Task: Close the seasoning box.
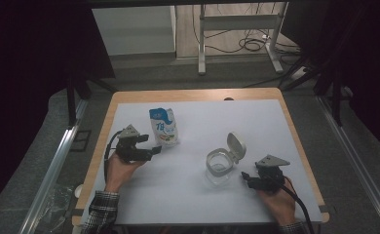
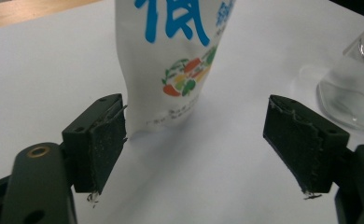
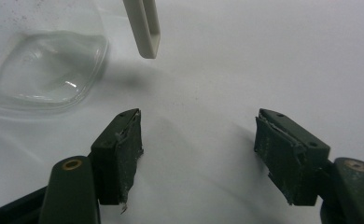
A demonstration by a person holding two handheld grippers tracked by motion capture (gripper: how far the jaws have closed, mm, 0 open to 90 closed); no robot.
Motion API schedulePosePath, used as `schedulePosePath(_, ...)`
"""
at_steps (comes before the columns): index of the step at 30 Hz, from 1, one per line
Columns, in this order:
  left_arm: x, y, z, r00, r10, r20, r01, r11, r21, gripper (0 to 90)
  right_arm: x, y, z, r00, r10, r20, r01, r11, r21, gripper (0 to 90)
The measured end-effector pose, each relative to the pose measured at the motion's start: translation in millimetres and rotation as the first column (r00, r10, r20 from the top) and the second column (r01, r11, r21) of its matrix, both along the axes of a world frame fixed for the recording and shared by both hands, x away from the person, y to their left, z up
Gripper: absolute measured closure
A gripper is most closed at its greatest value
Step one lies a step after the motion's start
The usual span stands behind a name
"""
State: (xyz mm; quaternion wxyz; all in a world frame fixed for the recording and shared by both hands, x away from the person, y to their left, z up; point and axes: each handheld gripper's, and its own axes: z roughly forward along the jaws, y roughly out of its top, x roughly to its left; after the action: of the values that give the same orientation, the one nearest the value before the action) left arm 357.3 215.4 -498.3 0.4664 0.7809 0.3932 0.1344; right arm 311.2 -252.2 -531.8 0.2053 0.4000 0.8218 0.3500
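— Looking down, we hold the left gripper (image 1: 149, 150) just beside the pouch (image 1: 164, 126), jaws apart and nothing between them. Do we touch it?

— Not that we can tell. In the left gripper view the pouch (image 2: 171, 60) stands upright ahead of our left pad (image 2: 106, 144), very close, with bare white sheet between the pads

— And our right gripper (image 1: 249, 179)?

— Jaws apart too, holding nothing, low on the sheet just right of the jar (image 1: 219, 165). Its lid (image 1: 236, 146) is flipped up at the far right side

— Room to move?

— Open sheet (image 1: 256, 122) lies between pouch and jar and toward the far edge. The table's wooden rim (image 1: 295, 131) runs close on our right; the pouch stands nearer the left rim

— Anything in the way?

— Only the jar (image 2: 353, 88), right of the pouch
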Motion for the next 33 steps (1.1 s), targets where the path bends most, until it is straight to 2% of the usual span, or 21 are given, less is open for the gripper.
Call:
schedulePosePath(4,7.4,1.7,2.8,0.9999,0.005,0.013,-0.006,0.9999,0.009,22.6,0.0,0.0,0.0,1.0000,0.000,0.000,0.000,1.000,0.000,32.1)
schedulePosePath(9,17.2,4.8,8.8,0.9997,-0.013,0.020,0.014,0.9995,-0.027,25.4,0.0,0.0,0.0,1.0000,0.000,-0.001,0.000,1.000,0.001,32.1)
schedulePosePath(15,26.3,4.7,15.1,0.9991,-0.032,0.029,0.033,0.9985,-0.043,28.8,0.0,0.1,-0.2,1.0000,-0.001,0.001,0.001,1.000,0.002,32.1)
schedulePosePath(21,33.7,3.5,21.8,0.9972,-0.043,0.061,0.045,0.9986,-0.028,32.1,0.0,0.0,-0.2,1.0000,-0.001,0.001,0.001,1.000,0.002,32.0)
schedulePosePath(27,40.2,4.2,22.3,0.9936,-0.067,0.091,0.072,0.9963,-0.048,37.3,0.0,0.0,-0.2,1.0000,-0.001,0.001,0.001,1.000,0.002,32.0)
schedulePosePath(30,43.2,6.4,21.0,0.9919,-0.084,0.095,0.093,0.9917,-0.089,40.6,0.0,0.0,-0.2,1.0000,-0.001,0.001,0.001,1.000,0.002,32.1)
schedulePosePath(33,46.3,9.6,19.6,0.9887,-0.095,0.116,0.110,0.9856,-0.129,43.3,0.0,0.0,-0.2,1.0000,-0.001,0.000,0.001,1.000,0.002,32.0)
